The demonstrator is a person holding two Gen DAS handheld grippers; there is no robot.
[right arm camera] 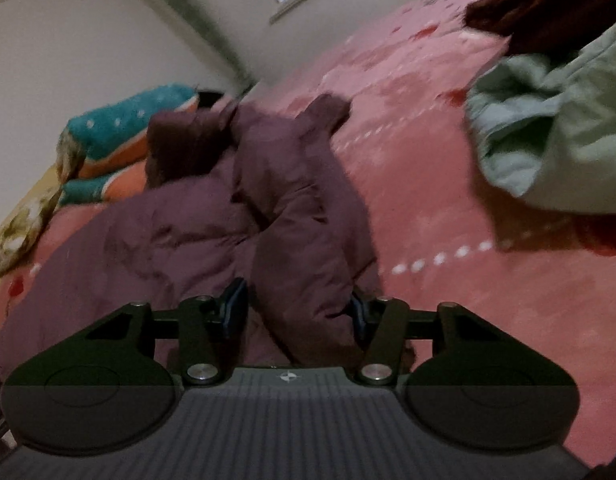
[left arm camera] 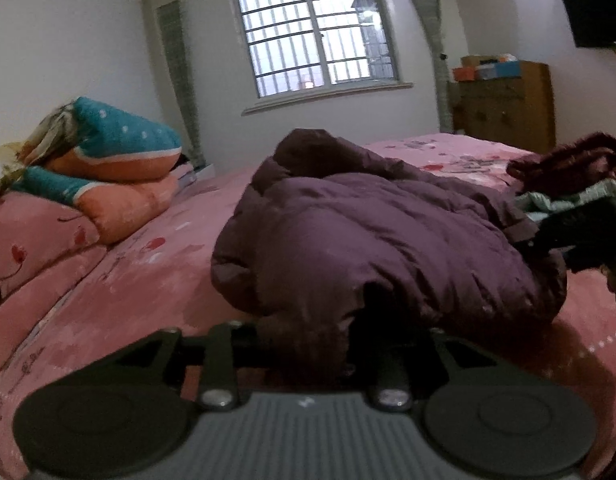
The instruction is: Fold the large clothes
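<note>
- Purple puffer jacket (left arm camera: pixel 387 240) lay in a loose heap on the pink bedspread (left arm camera: pixel 148 280), roughly mid-bed, hood or collar end bunched up toward the window (left arm camera: pixel 315 28).
- Left gripper (left arm camera: pixel 308 344) sat at the near hem. Fabric filled the gap between its fingers, so it looked clamped on the jacket's edge; the fingertips themselves were buried, so depth of bite could not be told.
- Right gripper (right arm camera: pixel 298 312) had its blue-padded fingers (right arm camera: pixel 235 300) on either side of a thick sleeve-like roll of the jacket (right arm camera: pixel 300 220). Fairly narrow, apparently pinching that roll, though the frame was blurred.
- Risk: slick, padded shell. A shallow pinch on such bulk would likely slide out on the first lift, dropping one side and twisting the fold.
- Risk: right gripper seemed to hold a whole roll rather than a single edge. Pulling from there could drag extra layers along and leave a lump inside the fold.
- Risk: pile of other clothes (left arm camera: pixel 575 208) lay just beside the jacket on the right, a pale green garment (right arm camera: pixel 547 120) nearest. A wide sweep that way might snag or bury it.
- Risk: stacked pillows (left arm camera: pixel 108 160) to the left, well apart; less concern.
- Risk: bedspread was soft and plush; a low drag could ruck it up beneath the jacket.
</note>
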